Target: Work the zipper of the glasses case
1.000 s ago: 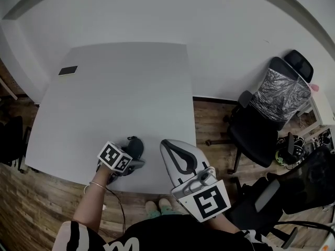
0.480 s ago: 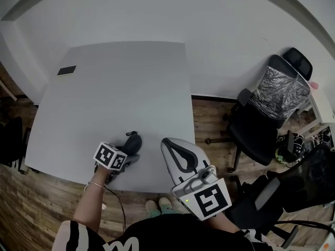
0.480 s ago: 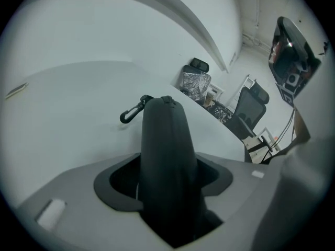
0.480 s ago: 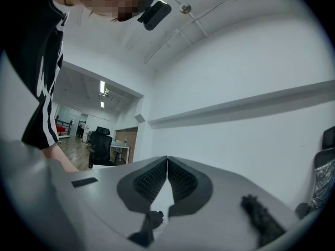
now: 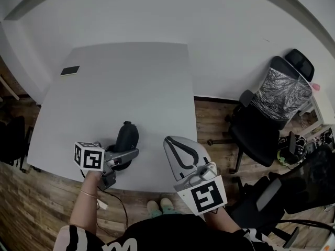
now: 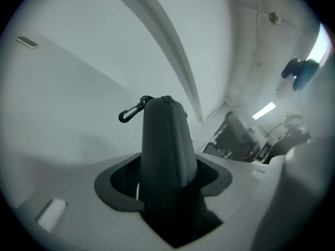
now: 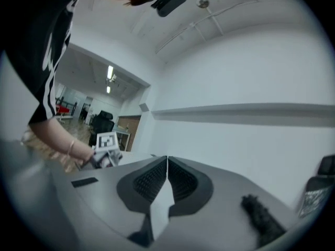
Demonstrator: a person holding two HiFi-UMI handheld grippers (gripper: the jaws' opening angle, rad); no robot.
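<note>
At the far left corner of the tabletop (image 5: 131, 77) lies a small dark flat thing (image 5: 68, 70), too small to tell what it is. Near the near edge, left of the middle, the left gripper (image 5: 124, 155) has just been closing its jaws, and they now pinch the near end of the glasses case (image 5: 127, 136). The case is dark grey. Its free end points away from the gripper and carries a small clip (image 6: 131, 110). The zipper is hard to make out on the dark cloth. The left cube (image 5: 89, 156) shows a black-and-white square pattern, not letters.

The right gripper (image 7: 167, 161) is at the near right corner of the tabletop. Its jaws are pressed together with nothing between them. The right cube (image 5: 201, 196) also carries a square pattern. In the right gripper view a dark fuzzy shape (image 7: 260, 221) at the lower right is blurred.

To the right of the table stands an office chair (image 5: 259, 132), its back wrapped in silver film.
</note>
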